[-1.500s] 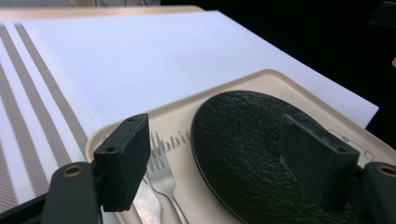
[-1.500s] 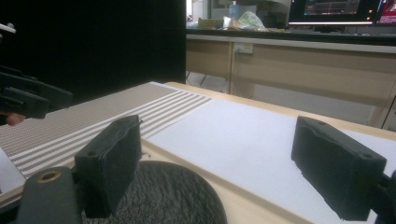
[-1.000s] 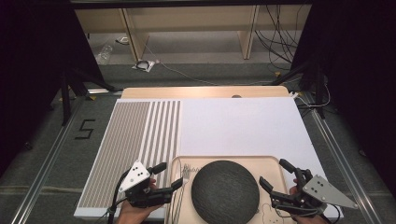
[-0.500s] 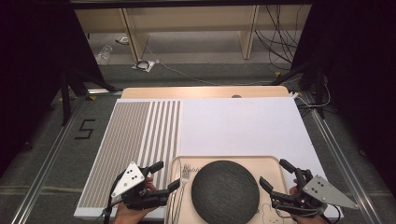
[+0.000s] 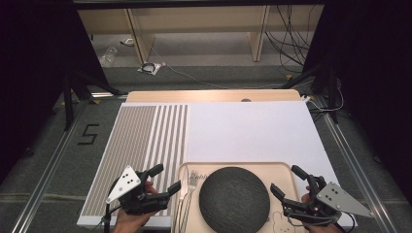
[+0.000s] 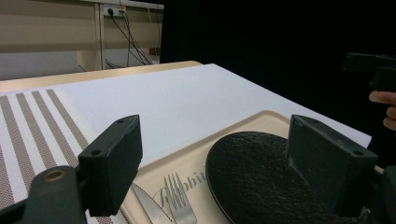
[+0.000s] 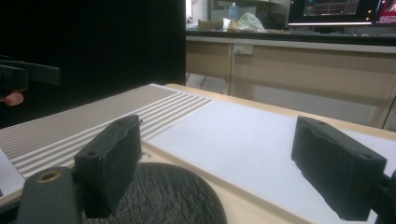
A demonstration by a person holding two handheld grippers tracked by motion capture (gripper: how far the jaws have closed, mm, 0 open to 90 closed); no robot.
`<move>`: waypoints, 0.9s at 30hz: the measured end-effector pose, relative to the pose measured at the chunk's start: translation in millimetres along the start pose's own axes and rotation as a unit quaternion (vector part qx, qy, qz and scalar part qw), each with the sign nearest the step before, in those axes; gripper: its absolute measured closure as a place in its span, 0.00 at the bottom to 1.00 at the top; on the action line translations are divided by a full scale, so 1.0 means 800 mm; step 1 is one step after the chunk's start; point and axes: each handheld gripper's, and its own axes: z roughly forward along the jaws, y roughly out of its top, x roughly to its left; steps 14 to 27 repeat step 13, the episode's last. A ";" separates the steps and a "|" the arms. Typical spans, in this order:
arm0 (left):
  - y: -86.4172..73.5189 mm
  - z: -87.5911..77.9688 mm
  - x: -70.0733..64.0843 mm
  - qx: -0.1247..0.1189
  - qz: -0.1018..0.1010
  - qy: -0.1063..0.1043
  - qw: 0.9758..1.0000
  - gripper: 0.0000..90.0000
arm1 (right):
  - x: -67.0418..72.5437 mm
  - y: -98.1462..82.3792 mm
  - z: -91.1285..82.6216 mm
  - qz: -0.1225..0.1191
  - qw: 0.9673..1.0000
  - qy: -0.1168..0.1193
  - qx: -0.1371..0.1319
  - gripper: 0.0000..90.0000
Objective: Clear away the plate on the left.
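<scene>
Round dark-grey rough-textured plate lies flat in the middle of the pale beige serving tray at the near edge of the desk, directly between the two grippers. The left gripper hovers just beside the tray's left rim with its jaws apart, pointing toward the plate; the right gripper hovers at the tray's right rim, jaws likewise wide apart. Neither touches plate or tray. A silver fork and a knife lie in the tray just left of the plate, nearest the left jaws. To do well here, I judge each gripper should close in low and level, the left avoiding the cutlery. Beyond the tray stretch a brown-and-white striped placemat and a plain white mat.
</scene>
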 end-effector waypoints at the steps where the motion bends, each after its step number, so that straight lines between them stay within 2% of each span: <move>1: 0.000 0.001 0.000 0.001 0.002 0.000 1.000 0.20 | 0.000 0.000 0.000 0.000 1.000 0.000 0.000 0.19; 6: -0.001 0.002 -0.002 0.004 0.008 -0.003 1.000 0.20 | -0.001 0.000 -0.001 0.001 1.000 -0.001 -0.002 0.19; 27: -0.001 0.002 -0.002 0.004 0.006 -0.004 1.000 0.20 | 0.000 0.000 0.000 0.001 1.000 0.000 0.000 0.19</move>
